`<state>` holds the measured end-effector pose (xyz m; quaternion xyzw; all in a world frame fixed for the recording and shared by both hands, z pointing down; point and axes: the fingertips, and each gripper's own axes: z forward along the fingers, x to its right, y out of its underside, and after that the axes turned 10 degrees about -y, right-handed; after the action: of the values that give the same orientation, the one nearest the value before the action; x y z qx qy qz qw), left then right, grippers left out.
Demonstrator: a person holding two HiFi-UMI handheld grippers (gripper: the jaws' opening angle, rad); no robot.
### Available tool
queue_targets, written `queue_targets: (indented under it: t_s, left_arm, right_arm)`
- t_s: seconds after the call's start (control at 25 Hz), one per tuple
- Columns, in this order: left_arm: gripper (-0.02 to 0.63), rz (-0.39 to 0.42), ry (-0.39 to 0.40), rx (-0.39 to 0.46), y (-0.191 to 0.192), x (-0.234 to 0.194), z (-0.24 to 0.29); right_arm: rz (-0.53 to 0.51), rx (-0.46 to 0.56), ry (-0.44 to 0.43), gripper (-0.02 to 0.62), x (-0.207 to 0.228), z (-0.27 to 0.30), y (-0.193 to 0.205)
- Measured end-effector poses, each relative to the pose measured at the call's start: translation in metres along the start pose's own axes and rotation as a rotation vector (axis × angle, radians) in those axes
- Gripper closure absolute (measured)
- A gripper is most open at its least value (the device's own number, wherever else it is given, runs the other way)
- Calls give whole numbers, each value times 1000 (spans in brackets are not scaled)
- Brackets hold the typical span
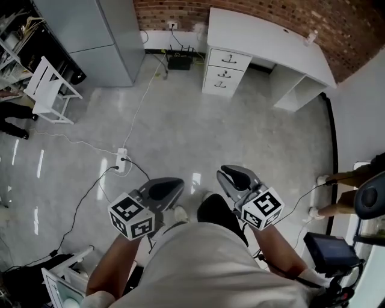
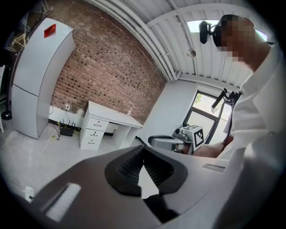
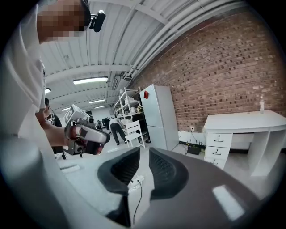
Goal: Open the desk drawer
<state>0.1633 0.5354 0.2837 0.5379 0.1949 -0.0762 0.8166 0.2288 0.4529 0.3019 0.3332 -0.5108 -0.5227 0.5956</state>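
One power strip (image 1: 122,160), desk (image 1: 264,36) well beyond

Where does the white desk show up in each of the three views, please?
Head view: desk at top, right of centre.
Left gripper view: left of centre.
Right gripper view: far right.
Shared landmark: the brick wall behind it.

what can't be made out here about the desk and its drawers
- Inside the drawers: all three are shut, in every view.
- Shape of the handles, any lock: too small in all views.
- Small white object on the desk: too small to identify, head view.
- Space under the desk: hidden by its top, head view.
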Motion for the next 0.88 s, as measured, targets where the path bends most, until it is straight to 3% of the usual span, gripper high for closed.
queue_targets:
  t_s: [0.28, 0.64, 0.76, 0.88]
  left_arm:
    - [574, 1, 39, -17, -58, -74, 82]
    - [574, 75, 55, -43, -182, -160, 224]
    - [574, 84, 92, -65, -204, -194, 266]
    - [574, 96, 144, -86, -231, -222, 276]
  right_arm:
    - [163, -4, 57, 535, 122, 57, -14]
    - [297, 52, 61, 535, 318, 134, -77]
    - [396, 94, 95, 535, 383, 166, -75]
    - [491, 127, 151, 535, 416, 191, -81]
